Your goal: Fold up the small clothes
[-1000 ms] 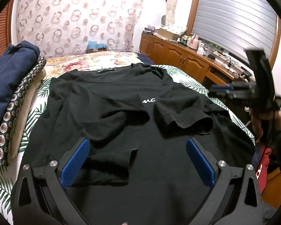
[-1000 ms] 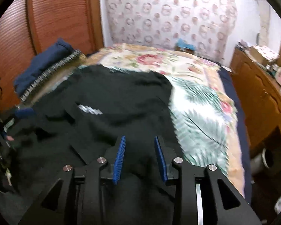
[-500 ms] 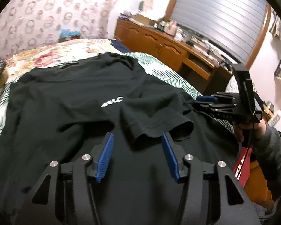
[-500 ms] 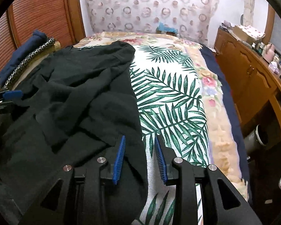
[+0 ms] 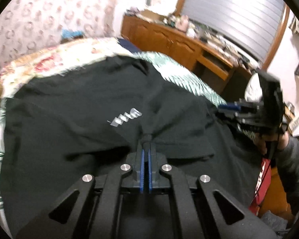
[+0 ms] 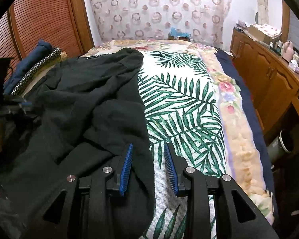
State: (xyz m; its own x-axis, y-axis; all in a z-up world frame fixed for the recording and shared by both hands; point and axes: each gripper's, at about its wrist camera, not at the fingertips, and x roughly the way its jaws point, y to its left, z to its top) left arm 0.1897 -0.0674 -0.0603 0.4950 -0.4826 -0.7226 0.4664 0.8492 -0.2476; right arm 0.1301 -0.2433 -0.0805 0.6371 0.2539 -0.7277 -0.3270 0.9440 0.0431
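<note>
Left wrist view: the black T-shirt covers most of the frame, spread over the bedspread, whose leaf print shows along the upper edge of the garment. A white logo sits near frame centre. The left gripper occupies lower centre; its blue pads are pressed together, pinching a gathered tuft of the shirt fabric at the tips, with creases radiating from that point. At the right edge, a hand in a grey sleeve holds the right gripper, seen side-on at the shirt's right margin. A wooden dresser stands at upper right.

Right wrist view: folded navy bedding lies at upper left beside a louvred wooden door. The T-shirt fills the left half. The right gripper at lower centre has its jaws partly spread; the shirt's edge lies between the blue pads without either pad visibly pressing it. Leaf-print bedspread fills the centre right.
</note>
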